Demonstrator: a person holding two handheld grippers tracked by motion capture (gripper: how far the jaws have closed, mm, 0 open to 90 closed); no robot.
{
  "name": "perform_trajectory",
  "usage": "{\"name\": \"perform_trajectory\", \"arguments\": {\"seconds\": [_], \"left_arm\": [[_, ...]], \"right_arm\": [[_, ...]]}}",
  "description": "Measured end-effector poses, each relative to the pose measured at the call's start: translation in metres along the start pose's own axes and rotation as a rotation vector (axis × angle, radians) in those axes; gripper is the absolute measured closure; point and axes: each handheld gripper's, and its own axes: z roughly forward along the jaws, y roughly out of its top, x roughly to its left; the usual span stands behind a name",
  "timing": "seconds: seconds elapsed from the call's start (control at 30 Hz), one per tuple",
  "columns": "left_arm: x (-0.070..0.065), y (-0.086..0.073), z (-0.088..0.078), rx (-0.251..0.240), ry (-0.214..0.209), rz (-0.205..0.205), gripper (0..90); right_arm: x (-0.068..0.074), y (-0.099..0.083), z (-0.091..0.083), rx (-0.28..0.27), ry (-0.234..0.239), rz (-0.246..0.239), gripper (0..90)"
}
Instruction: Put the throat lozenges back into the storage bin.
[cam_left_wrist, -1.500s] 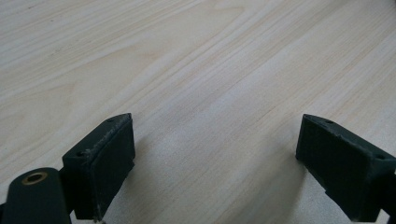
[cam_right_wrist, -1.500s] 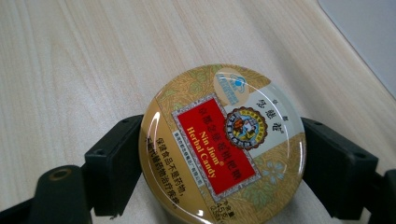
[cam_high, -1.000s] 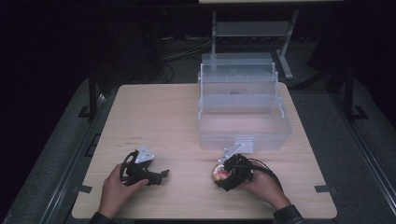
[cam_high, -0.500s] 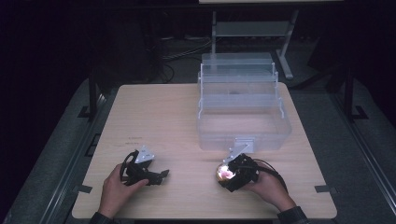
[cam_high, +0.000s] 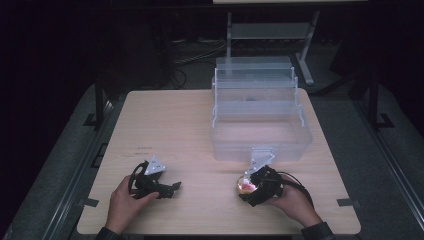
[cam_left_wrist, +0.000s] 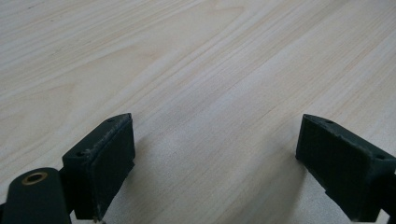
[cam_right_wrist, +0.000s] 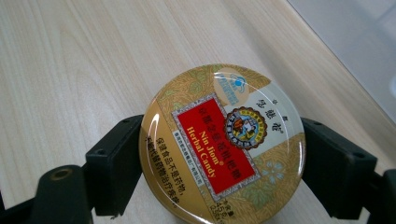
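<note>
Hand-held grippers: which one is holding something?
The right hand-held gripper: its jaws clamp the round herbal candy tin by the rim. The left hand-held gripper is open, with bare table between its jaws.

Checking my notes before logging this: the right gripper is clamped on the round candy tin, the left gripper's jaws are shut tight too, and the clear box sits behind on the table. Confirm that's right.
One thing is wrong: the left gripper is not shut. The left gripper view shows its jaws standing wide apart over bare table, holding nothing. The rest stands: the right gripper is clamped on the round candy tin, and the clear box sits behind on the table.
</note>
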Motion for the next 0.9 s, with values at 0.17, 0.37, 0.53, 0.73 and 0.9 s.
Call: {"name": "perform_trajectory", "arguments": {"seconds": [0.17, 0.37, 0.53, 0.73, 0.9], "left_arm": [[0.000, 0.000, 0.000, 0.001, 0.000, 0.000, 10.9], [0.000, 0.000, 0.000, 0.001, 0.000, 0.000, 10.9], [0.000, 0.000, 0.000, 0.002, 0.000, 0.001, 10.9], [0.000, 0.000, 0.000, 0.003, 0.000, 0.002, 10.9], [0.000, 0.000, 0.000, 0.003, 0.000, 0.005, 10.9]], "right_arm": [[-0.002, -0.006, -0.004, -0.003, -0.009, 0.014, 19.4], [-0.007, -0.014, -0.011, -0.007, -0.020, 0.035, 19.4], [-0.009, -0.019, -0.015, -0.008, -0.025, 0.050, 19.4], [-0.011, -0.024, -0.019, -0.009, -0.033, 0.064, 19.5], [-0.013, -0.028, -0.021, -0.010, -0.038, 0.069, 19.4]]}}
